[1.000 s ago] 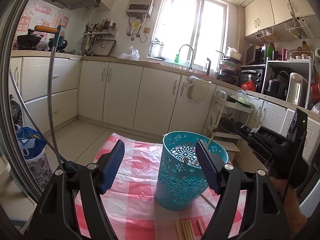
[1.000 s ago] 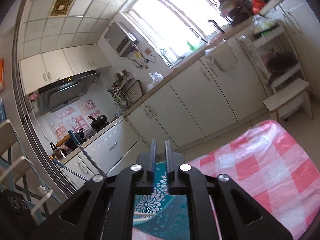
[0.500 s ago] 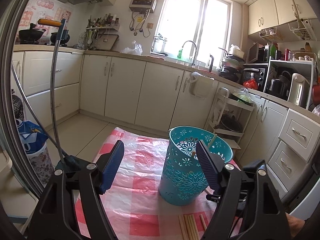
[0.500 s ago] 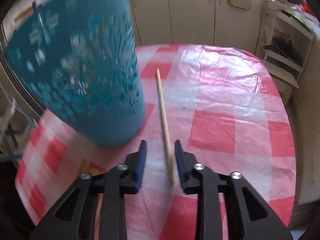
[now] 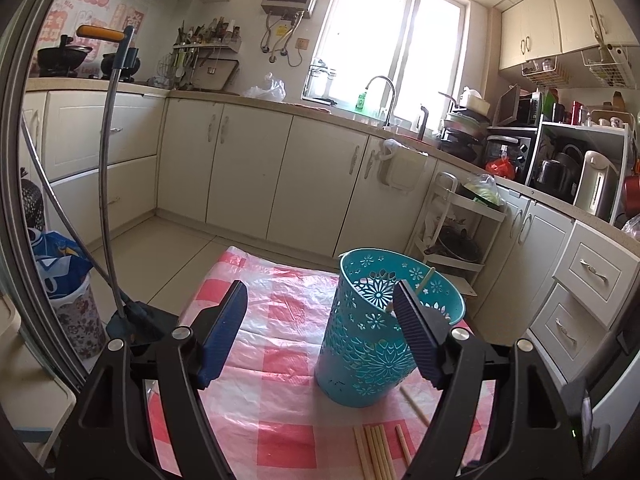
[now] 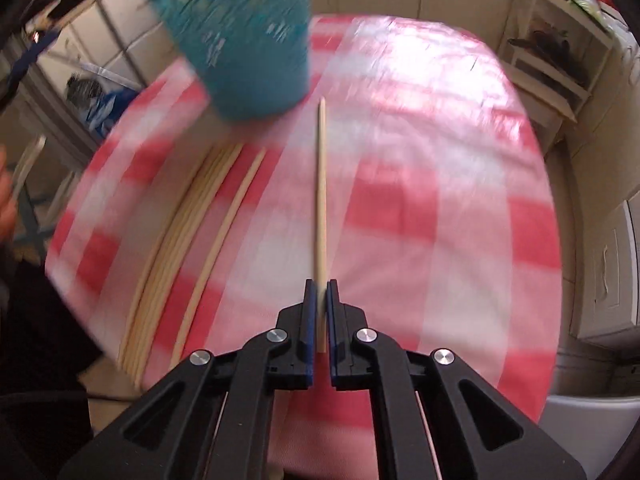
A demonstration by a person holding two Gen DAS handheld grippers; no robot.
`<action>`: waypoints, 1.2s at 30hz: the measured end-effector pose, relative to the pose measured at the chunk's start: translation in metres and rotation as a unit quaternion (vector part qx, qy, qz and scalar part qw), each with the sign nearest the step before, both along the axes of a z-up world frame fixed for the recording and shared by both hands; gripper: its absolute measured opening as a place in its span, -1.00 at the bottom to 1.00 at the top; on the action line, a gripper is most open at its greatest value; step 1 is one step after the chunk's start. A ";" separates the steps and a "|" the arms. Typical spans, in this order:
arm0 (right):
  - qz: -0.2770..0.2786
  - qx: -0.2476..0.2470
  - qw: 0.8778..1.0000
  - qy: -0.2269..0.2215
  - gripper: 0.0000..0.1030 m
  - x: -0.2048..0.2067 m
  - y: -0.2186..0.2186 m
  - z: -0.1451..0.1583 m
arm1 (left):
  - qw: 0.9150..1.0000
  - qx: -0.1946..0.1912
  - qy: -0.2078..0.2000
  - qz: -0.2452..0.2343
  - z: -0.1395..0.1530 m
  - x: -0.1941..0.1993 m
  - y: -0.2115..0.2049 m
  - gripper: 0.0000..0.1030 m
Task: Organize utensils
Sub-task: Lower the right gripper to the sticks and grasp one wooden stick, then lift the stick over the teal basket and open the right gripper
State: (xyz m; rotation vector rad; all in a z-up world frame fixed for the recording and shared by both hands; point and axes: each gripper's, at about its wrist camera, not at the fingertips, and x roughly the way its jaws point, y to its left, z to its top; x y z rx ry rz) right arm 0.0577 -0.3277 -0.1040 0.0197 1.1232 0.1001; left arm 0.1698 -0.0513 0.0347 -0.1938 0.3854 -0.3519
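A teal cut-out utensil holder (image 5: 376, 332) stands on the red-and-white checked tablecloth (image 5: 280, 364), with one chopstick (image 5: 423, 282) leaning inside it. My left gripper (image 5: 320, 332) is open and empty, hovering before the holder. Several wooden chopsticks (image 5: 374, 454) lie in front of the holder. In the right wrist view my right gripper (image 6: 319, 292) is shut on the near end of a single chopstick (image 6: 321, 184) that points toward the holder (image 6: 240, 36). More chopsticks (image 6: 188, 232) lie to its left.
The small table's edge (image 6: 540, 280) drops off on the right. Kitchen cabinets (image 5: 240, 168) and a white rack (image 5: 456, 236) stand behind the table. A bin with a blue bag (image 5: 64, 292) stands at the left.
My right gripper dropped from above the holder to the table and closed on the single chopstick. My left gripper stayed open and the view rose slightly.
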 end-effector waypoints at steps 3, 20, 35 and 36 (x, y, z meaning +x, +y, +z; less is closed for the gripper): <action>0.003 0.007 1.000 -0.019 -0.26 -0.008 0.007 0.008 | 1.000 -0.003 0.004 -0.002 -0.001 -0.001 0.000 0.39; 0.016 -0.022 0.998 -0.063 -0.67 0.104 0.023 0.009 | 0.999 -0.005 0.032 0.001 -0.005 0.013 0.007 0.43; -0.155 0.290 0.899 -0.290 -0.89 0.039 -0.079 0.093 | 1.000 0.001 0.007 0.014 -0.005 0.005 0.001 0.43; -0.161 0.346 0.862 -0.333 -0.89 0.032 -0.086 0.103 | 1.000 0.001 0.002 0.016 -0.004 0.003 0.001 0.43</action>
